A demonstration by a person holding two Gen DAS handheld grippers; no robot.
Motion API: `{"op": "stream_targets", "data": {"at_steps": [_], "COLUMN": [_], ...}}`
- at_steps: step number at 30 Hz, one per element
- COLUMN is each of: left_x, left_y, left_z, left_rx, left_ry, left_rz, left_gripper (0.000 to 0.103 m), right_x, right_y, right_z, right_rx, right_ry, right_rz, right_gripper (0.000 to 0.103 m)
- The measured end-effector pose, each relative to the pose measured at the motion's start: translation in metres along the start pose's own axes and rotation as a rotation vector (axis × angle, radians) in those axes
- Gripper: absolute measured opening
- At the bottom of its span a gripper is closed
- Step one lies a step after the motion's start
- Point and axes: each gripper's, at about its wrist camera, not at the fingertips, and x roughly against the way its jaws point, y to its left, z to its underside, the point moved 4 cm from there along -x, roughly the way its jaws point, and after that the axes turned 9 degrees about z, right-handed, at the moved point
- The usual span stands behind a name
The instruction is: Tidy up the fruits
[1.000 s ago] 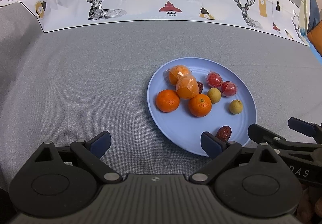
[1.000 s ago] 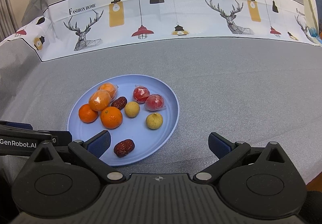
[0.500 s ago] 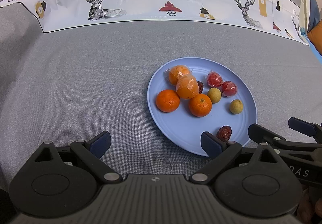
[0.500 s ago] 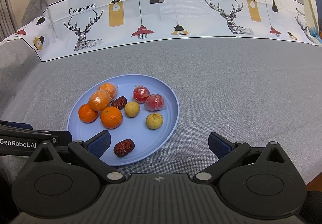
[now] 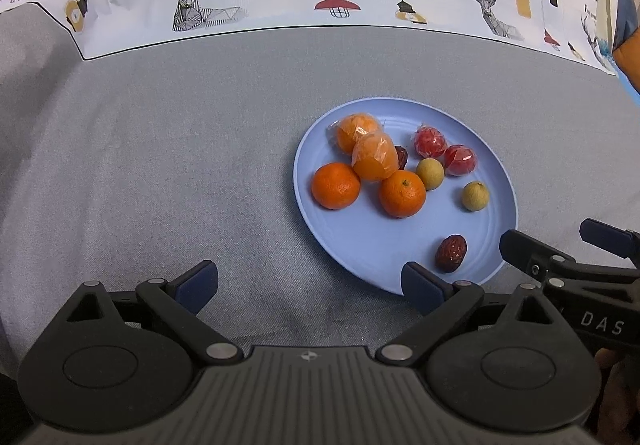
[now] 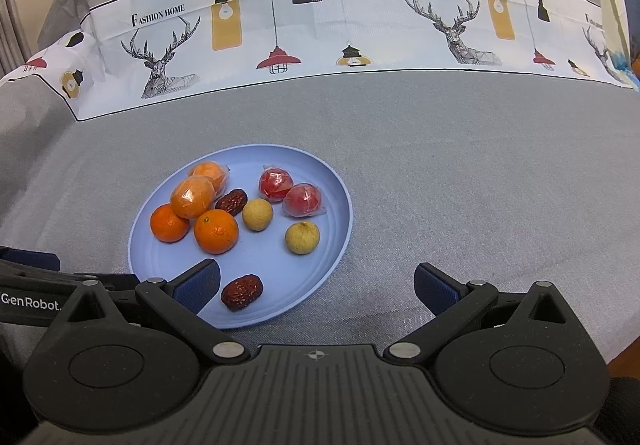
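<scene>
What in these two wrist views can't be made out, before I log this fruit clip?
- Dark red date behind the wrapped orange fruit: left wrist view shows only a sliver.
- Near rim of the round blue plate: covered by the right gripper finger in its own view.
- Contents of the red wrapped pieces: glare on the film, kind unclear.
- Left gripper: only its side shows in the right view.

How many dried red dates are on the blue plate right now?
2. One date lies alone near the plate's front rim, by the right claw. The other date sits among the oranges, behind the bare orange. More could be hidden under the pile.
</scene>
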Motion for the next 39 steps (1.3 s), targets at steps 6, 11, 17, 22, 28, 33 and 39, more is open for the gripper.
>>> {"op": "stream_targets", "data": {"at_steps": [6,11,17,22,28,33,39], "left_x": [-0.001,-0.002,-0.003,-0.004,-0.004,-0.004,0.0], "left_y": [0.0,-0.001,0.0,0.0,0.001,-0.001,-0.004], "left_z": [0.0,0.0,-0.001,-0.002,-0.003,-0.005,-0.008], "left_rx": [0.004,0.006,0.01,0.014,0.025,0.03,0.013], "left_ry": [0.005,0.007,0.01,0.013,0.012,0.007,-0.025], "left_rz": [0.003,0.004,0.004,0.008,0.016,0.027,0.034], "left_gripper": [0.099,0.099,0.099,0.099,0.101,0.102,0.102], "right_x": [0.0,0.0,-0.002,-0.006,-0.01,-0.012,-0.005], "right_y": [0.0,-0.001,-0.001,-0.002,-0.001,-0.001,-0.007], "right_z": [0.0,-0.001,0.0,0.0,0.0,0.0,-0.005], "right_rx": [-0.002,-0.003,-0.01,-0.018,-0.022,-0.027,-0.061], "right_ry": [0.003,0.003,0.008,0.018,0.031,0.03,-0.025], "right_rz": [0.001,0.0,0.004,0.013,0.028,0.035,0.049], "right_gripper": [0.102,0.102,0.102,0.102,0.102,0.102,0.102]}}
